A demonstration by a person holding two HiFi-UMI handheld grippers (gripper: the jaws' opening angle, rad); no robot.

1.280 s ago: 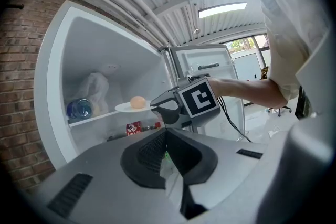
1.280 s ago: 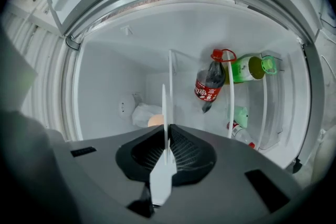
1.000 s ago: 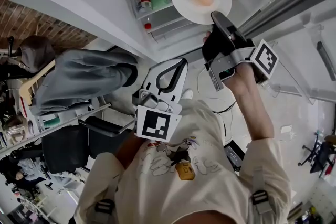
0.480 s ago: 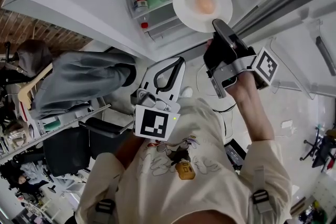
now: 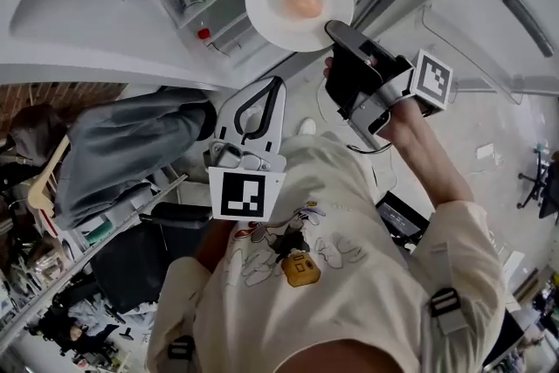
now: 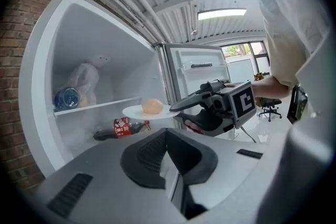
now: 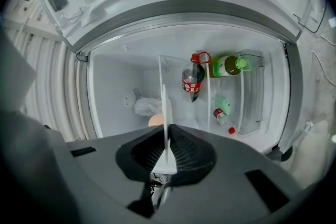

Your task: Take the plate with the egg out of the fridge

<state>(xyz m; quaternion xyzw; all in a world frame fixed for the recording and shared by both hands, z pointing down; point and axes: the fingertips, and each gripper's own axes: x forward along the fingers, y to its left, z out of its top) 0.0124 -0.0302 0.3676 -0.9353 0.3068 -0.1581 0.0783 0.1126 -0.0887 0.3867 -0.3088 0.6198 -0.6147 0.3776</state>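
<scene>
A white plate (image 5: 281,13) with a brown egg (image 5: 303,0) on it hangs in front of the open fridge (image 5: 79,4). My right gripper (image 5: 334,32) is shut on the plate's near rim. From the right gripper view the plate (image 7: 165,107) stands edge-on between the jaws, and the egg (image 7: 155,121) peeps out at its left. In the left gripper view the plate (image 6: 135,112) and egg (image 6: 152,106) sit level, held by the right gripper (image 6: 177,108). My left gripper (image 5: 259,92) hangs lower near my chest, shut on nothing, apart from the plate.
Inside the fridge are a cola bottle (image 7: 192,81), a green bottle (image 7: 228,65), a small can (image 7: 220,115) and a water bottle (image 6: 67,98) beside a plastic bag (image 6: 86,78). The fridge door (image 5: 472,4) stands open at the right. A grey jacket (image 5: 131,144) hangs on a chair at the left.
The right gripper has carried the plate and egg back from the shelves, toward the fridge opening. The left gripper has stayed near my chest.
</scene>
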